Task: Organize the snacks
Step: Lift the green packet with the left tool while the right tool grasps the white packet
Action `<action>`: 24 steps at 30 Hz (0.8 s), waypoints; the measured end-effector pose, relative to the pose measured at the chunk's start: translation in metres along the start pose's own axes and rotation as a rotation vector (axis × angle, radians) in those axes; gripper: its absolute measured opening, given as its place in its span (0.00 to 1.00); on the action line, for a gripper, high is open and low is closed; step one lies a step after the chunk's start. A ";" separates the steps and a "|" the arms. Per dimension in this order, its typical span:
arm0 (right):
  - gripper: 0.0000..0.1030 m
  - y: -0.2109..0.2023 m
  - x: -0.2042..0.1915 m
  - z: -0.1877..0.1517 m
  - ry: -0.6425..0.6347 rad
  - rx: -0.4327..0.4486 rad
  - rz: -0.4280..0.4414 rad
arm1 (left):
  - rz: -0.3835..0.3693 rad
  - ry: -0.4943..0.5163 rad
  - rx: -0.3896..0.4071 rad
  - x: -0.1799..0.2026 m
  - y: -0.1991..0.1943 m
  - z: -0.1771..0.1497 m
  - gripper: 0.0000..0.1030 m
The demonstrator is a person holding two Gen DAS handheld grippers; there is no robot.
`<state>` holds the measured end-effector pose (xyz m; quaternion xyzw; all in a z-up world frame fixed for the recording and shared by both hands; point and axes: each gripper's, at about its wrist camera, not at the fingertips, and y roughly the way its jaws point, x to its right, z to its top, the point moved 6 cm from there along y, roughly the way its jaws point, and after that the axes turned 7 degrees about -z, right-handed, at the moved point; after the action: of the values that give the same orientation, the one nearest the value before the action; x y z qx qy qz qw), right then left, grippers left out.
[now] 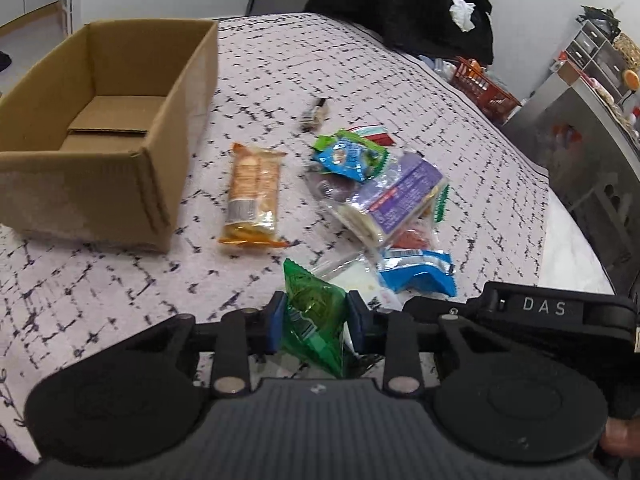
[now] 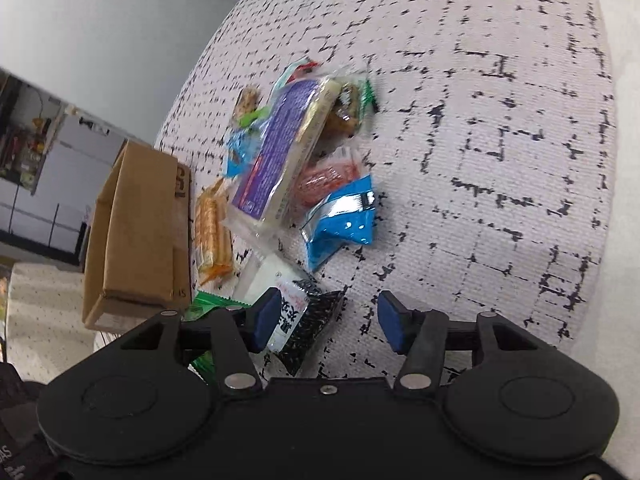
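Observation:
My left gripper [image 1: 316,322] is shut on a green snack packet [image 1: 314,320] and holds it just above the patterned cloth. An open cardboard box [image 1: 100,136] stands at the left, empty inside. An orange cracker pack [image 1: 252,196] lies beside the box. A pile holds a purple-labelled pack [image 1: 396,200], a blue-green packet [image 1: 352,156] and a blue packet [image 1: 416,272]. My right gripper [image 2: 326,322] is open, just above the cloth, with a black-and-white packet [image 2: 298,320] by its left finger. The box [image 2: 140,232], purple pack [image 2: 280,148] and blue packet [image 2: 344,216] lie ahead.
A small dark wrapped snack [image 1: 316,114] lies further back on the cloth. A red basket [image 1: 484,84] and a metal cabinet [image 1: 580,136] stand beyond the table's right edge. Dark clothing [image 1: 400,0] hangs behind the table.

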<state>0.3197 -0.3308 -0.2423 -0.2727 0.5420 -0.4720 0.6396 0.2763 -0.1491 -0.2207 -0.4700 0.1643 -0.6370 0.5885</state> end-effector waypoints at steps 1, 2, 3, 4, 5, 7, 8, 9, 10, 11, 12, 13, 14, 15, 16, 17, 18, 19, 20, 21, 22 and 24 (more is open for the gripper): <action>0.58 0.001 -0.003 0.000 -0.017 0.000 -0.009 | 0.007 -0.007 -0.002 -0.002 -0.001 -0.001 0.30; 0.59 0.001 -0.005 -0.001 -0.035 0.002 -0.018 | 0.018 -0.017 -0.004 -0.005 -0.002 -0.001 0.30; 0.61 0.001 -0.008 -0.001 -0.059 0.005 -0.035 | 0.030 -0.026 -0.004 -0.008 -0.003 -0.001 0.30; 0.62 0.001 -0.011 -0.001 -0.083 0.008 -0.054 | 0.039 -0.032 -0.002 -0.011 -0.005 -0.001 0.30; 0.65 0.000 -0.015 -0.001 -0.109 0.014 -0.070 | 0.049 -0.039 -0.001 -0.015 -0.006 -0.001 0.30; 0.69 -0.002 -0.025 0.000 -0.176 0.026 -0.093 | 0.062 -0.062 -0.002 -0.021 -0.009 -0.002 0.30; 0.72 -0.002 -0.030 0.000 -0.212 0.024 -0.104 | 0.064 -0.071 -0.003 -0.023 -0.009 -0.002 0.30; 0.73 0.000 -0.035 0.000 -0.236 0.020 -0.110 | 0.069 -0.079 -0.003 -0.026 -0.010 -0.002 0.30; 0.74 0.001 -0.040 -0.001 -0.266 0.012 -0.116 | 0.074 -0.085 -0.004 -0.028 -0.011 -0.003 0.30; 0.74 0.003 -0.045 -0.003 -0.301 0.002 -0.129 | 0.077 -0.090 -0.004 -0.029 -0.012 -0.003 0.30; 0.75 0.005 -0.050 -0.003 -0.329 -0.002 -0.142 | 0.080 -0.094 -0.004 -0.030 -0.014 -0.003 0.30; 0.77 0.007 -0.053 -0.004 -0.353 -0.004 -0.155 | 0.084 -0.096 -0.005 -0.031 -0.014 -0.004 0.30; 0.77 0.008 -0.056 -0.004 -0.373 -0.006 -0.167 | 0.088 -0.098 -0.008 -0.032 -0.015 -0.005 0.30; 0.79 0.010 -0.058 -0.005 -0.391 -0.006 -0.180 | 0.096 -0.104 -0.012 -0.033 -0.015 -0.006 0.30; 0.79 0.011 -0.061 -0.005 -0.409 -0.009 -0.194 | 0.102 -0.112 -0.016 -0.035 -0.015 -0.007 0.30; 0.79 0.013 -0.063 -0.005 -0.425 -0.009 -0.207 | 0.107 -0.121 -0.021 -0.037 -0.014 -0.008 0.30; 0.81 0.015 -0.065 -0.004 -0.449 -0.002 -0.223 | 0.109 -0.124 -0.022 -0.039 -0.014 -0.008 0.30; 0.83 0.016 -0.067 -0.003 -0.468 0.005 -0.238 | 0.114 -0.123 -0.021 -0.040 -0.014 -0.008 0.30; 0.87 0.016 -0.069 -0.001 -0.480 0.012 -0.248 | 0.118 -0.122 -0.019 -0.042 -0.014 -0.009 0.30; 0.87 0.017 -0.071 -0.001 -0.495 0.016 -0.251 | 0.119 -0.128 -0.019 -0.044 -0.014 -0.009 0.30; 0.87 0.017 -0.074 -0.001 -0.519 0.017 -0.254 | 0.119 -0.136 -0.019 -0.046 -0.015 -0.009 0.30; 0.87 0.020 -0.082 -0.003 -0.568 0.013 -0.256 | 0.121 -0.152 -0.018 -0.052 -0.017 -0.009 0.30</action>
<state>0.3251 -0.2488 -0.2243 -0.4558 0.2997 -0.4570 0.7025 0.2524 -0.1014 -0.2333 -0.5114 0.1530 -0.5614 0.6324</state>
